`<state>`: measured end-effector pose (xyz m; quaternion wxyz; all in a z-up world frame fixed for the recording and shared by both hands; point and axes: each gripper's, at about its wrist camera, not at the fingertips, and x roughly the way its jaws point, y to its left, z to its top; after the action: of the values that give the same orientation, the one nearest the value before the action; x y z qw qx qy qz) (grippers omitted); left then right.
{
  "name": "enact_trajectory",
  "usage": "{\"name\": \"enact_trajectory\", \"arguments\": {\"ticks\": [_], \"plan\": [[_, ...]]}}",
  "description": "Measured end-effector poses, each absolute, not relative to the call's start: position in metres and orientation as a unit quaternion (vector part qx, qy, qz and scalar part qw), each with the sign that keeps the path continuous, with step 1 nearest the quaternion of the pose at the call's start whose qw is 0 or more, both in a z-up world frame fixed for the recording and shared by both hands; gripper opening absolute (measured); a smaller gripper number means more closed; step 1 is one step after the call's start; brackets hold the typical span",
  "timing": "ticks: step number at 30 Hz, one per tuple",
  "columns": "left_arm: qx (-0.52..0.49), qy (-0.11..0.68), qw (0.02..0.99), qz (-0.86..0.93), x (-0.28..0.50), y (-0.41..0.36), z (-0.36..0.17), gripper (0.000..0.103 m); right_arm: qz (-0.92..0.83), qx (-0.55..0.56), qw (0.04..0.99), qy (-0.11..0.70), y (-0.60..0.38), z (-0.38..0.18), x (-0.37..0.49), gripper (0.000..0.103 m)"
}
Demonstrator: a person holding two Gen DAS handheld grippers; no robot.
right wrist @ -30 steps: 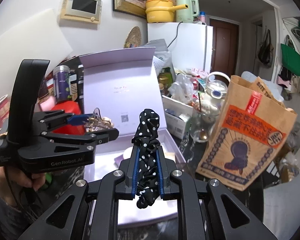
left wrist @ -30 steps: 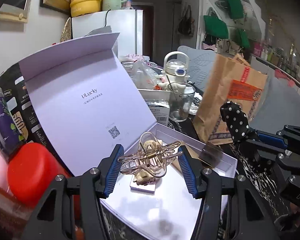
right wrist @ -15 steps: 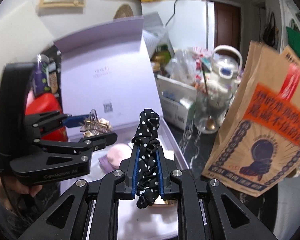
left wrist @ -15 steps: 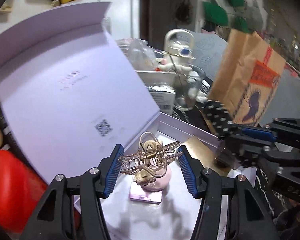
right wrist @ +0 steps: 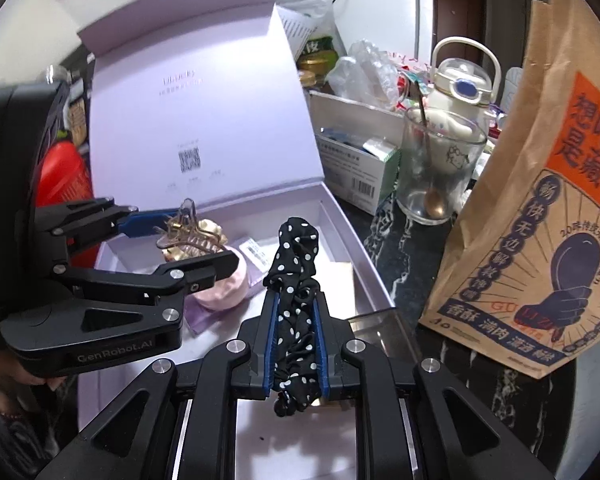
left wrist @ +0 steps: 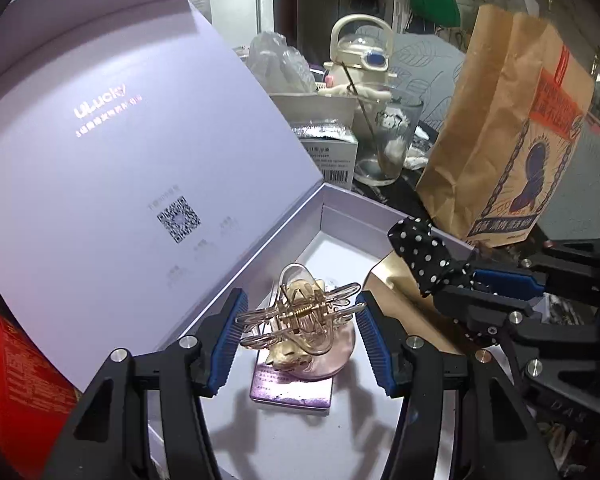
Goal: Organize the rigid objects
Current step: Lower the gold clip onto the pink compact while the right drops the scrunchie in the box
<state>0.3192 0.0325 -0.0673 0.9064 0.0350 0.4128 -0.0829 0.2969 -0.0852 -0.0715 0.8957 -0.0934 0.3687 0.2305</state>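
My left gripper (left wrist: 298, 328) is shut on a gold wire hair claw clip (left wrist: 300, 316) and holds it over the open lilac gift box (left wrist: 352, 224), just above a pink round compact (left wrist: 340, 360) on a purple card (left wrist: 292, 390). My right gripper (right wrist: 294, 336) is shut on a black polka-dot scrunchie (right wrist: 294, 272) above the box's right part. The clip (right wrist: 188, 236) and the left gripper (right wrist: 180, 240) also show in the right wrist view, as does the box (right wrist: 340, 216). The scrunchie (left wrist: 420, 252) shows in the left wrist view too.
The box lid (left wrist: 120, 160) stands upright behind and to the left. A brown paper bag (right wrist: 540, 220) stands to the right, with a glass holding a spoon (right wrist: 436, 172), a white bottle (right wrist: 464, 84) and cartons (right wrist: 356, 168) behind. A red container (left wrist: 8, 360) sits left.
Both grippers have moved forward and down over the box interior, still holding the clip and the scrunchie. The box and its contents look closer and larger.
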Motion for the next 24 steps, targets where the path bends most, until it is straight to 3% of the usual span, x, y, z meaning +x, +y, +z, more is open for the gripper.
{"name": "enact_trajectory", "arguments": {"ticks": [12,17,19,24], "plan": [[0.022,0.428,0.900,-0.073,0.327,0.033,-0.076,0.055,0.208,-0.121,0.900,0.364,-0.074,-0.075,0.296,0.019],[0.026,0.425,0.902,-0.075,0.325,0.030,-0.072,0.055,0.205,-0.132,0.903,0.354,-0.072,-0.072,0.293,0.026],[0.038,0.421,0.904,-0.070,0.323,0.028,-0.069,0.055,0.200,-0.134,0.906,0.347,-0.072,-0.069,0.291,0.033],[0.051,0.421,0.903,-0.063,0.320,0.025,-0.065,0.055,0.199,-0.126,0.911,0.338,-0.077,-0.060,0.288,0.034]]}}
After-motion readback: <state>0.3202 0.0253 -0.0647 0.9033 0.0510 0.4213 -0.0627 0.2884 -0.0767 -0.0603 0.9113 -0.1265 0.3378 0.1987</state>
